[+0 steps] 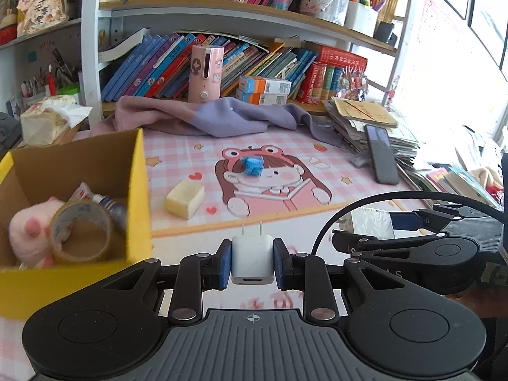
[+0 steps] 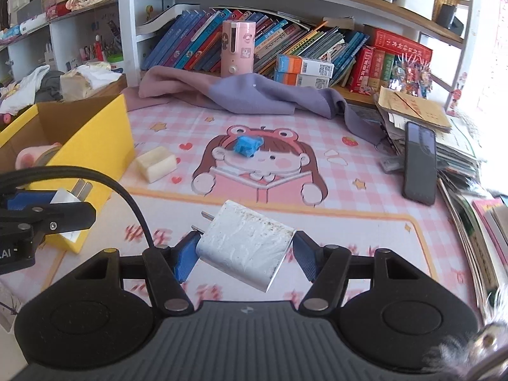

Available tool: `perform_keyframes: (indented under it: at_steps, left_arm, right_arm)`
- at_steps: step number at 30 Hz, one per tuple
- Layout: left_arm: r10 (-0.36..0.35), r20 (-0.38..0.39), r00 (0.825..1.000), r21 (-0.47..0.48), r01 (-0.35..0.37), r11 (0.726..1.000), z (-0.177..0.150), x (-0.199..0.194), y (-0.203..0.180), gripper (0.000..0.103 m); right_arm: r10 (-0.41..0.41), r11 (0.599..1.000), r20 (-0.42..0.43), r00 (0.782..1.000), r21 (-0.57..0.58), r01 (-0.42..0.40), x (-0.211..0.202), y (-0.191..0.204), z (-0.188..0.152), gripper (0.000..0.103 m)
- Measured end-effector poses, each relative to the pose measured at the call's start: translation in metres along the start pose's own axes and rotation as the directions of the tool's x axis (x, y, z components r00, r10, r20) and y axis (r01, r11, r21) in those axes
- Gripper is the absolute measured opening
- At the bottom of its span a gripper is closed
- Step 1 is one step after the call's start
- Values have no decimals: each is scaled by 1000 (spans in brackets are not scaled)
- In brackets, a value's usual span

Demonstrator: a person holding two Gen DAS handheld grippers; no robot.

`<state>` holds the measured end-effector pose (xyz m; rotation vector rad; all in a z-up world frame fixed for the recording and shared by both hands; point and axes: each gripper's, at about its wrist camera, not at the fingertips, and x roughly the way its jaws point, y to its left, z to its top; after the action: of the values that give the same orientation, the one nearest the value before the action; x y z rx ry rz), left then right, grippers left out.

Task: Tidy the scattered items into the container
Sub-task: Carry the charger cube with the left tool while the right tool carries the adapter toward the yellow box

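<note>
My left gripper is shut on a small white charger plug, prongs pointing forward, just right of the yellow cardboard box. The box holds a pink plush, a tape roll and a tube. My right gripper is shut on a larger white charger block, held tilted above the pink mat. A cream soap-like block and a crumpled blue item lie on the mat. The left gripper and its plug show at the left of the right wrist view.
A purple cloth lies at the back before the bookshelf. A black phone rests on a paper stack at the right. A pink cylinder and orange boxes stand on the shelf. A black cable arcs across.
</note>
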<state>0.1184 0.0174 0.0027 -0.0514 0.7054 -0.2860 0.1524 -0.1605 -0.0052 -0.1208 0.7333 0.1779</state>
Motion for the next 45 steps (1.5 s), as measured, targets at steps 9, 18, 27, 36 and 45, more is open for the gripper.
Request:
perform_keyframes:
  at_steps: [9,18,27,36,45]
  left_arm:
    - [-3,11,1000,21,3,1000,-40,-60,23,25]
    - [12,28,1000,-9,-11,1000,-64,-102,51,25]
    - [52,40,998,-73,-49,996,-80,-126,80,25]
    - [103,29,994,-122,-98,988,-95,-141,99,25]
    - [148,9,989,-157,-145,977,-106,-153,112,25]
  right_arm:
    - [4,1000,9,1000,15,-4,-46,58,-42,62]
    - [16,1000,30,999,-12,-15,-81,104,-59,62]
    - [66,996,20,998,-69,-64,-93,141,-64,62]
    - [128,985,1,992,-120,-126,-92,167,-66,62]
    - [192,967,-26,981,-165,-194,-91,189,-72,62]
